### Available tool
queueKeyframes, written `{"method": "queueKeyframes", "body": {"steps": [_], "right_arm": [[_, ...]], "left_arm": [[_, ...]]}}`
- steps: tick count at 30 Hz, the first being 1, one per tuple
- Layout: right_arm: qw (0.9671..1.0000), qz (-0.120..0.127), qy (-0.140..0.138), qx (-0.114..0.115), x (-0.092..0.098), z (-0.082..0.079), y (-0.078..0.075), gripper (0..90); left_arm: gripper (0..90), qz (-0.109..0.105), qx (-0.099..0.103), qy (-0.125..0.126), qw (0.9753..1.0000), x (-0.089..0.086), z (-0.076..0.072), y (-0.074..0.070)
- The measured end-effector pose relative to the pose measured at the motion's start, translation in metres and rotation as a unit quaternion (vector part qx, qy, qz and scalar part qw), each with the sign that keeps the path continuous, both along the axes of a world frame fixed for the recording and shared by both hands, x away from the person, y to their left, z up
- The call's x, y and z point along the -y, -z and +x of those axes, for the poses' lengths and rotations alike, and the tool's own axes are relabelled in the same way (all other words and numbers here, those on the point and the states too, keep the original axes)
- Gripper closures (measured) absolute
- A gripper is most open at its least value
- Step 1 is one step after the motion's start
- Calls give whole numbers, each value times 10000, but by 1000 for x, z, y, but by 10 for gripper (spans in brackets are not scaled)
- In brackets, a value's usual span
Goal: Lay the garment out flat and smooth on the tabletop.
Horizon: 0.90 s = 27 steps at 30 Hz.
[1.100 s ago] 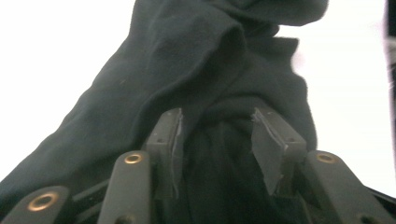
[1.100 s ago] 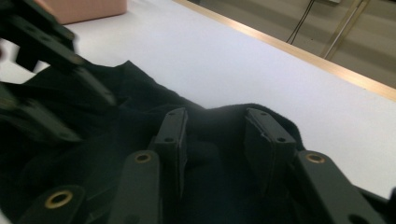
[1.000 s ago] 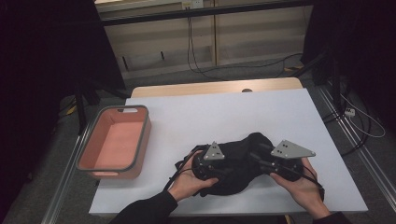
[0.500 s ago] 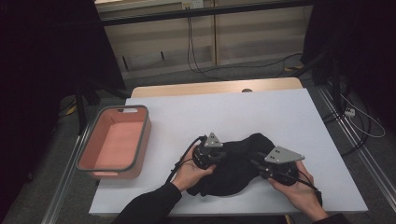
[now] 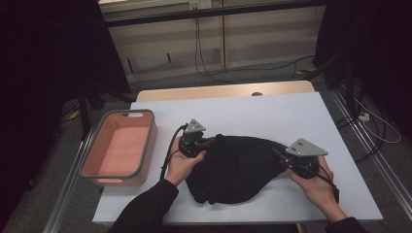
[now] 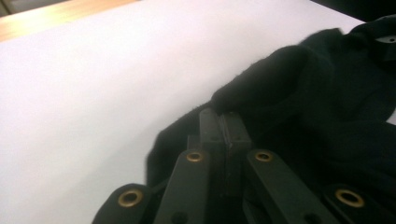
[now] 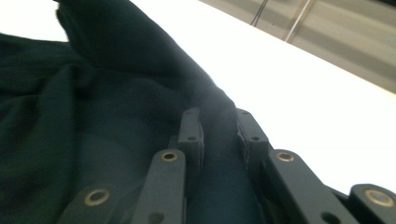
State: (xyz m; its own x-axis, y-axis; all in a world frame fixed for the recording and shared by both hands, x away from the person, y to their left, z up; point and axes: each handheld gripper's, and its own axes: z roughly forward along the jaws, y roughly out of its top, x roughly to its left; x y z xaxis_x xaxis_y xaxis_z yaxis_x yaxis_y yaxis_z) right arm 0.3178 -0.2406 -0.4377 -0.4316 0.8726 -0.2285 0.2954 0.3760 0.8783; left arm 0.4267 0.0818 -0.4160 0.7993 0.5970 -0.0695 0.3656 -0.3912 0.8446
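Left gripper: jaws pressed together on a fold at the left edge of the black garment, low over the white table. Right gripper: jaws partway closed with a thick ridge of the same cloth between them — a pinch at the garment's right edge. In the high view the 2 grippers, left and right, stand at opposite ends of the garment, which lies bunched near the front of the table.

Step in hand, as judged: both ends gripped, ready to lift or spread. The next move calls for raising both hands together, keeping the cloth taut so neither pinch slips.

Room: bare table lies behind and to the right; the front edge is near; the pink bin sits just left of the left hand.
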Motion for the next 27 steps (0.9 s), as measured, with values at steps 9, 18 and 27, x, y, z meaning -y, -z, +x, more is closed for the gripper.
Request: {"method": "queueKeyframes", "body": {"steps": [9,18,27], "right_arm": [[9988,-37,322,361,11,28,-14,760],[9993,0,334,166,8,52,-4,666],[9999,14,87,117,-5,38,-5,475]], "left_arm": [[900,-41,19,-513,9987,-16,14,-3],[900,195,-219,-777,9965,-33,22,15],[810,415,-261,-575,9971,-30,18,25]]}}
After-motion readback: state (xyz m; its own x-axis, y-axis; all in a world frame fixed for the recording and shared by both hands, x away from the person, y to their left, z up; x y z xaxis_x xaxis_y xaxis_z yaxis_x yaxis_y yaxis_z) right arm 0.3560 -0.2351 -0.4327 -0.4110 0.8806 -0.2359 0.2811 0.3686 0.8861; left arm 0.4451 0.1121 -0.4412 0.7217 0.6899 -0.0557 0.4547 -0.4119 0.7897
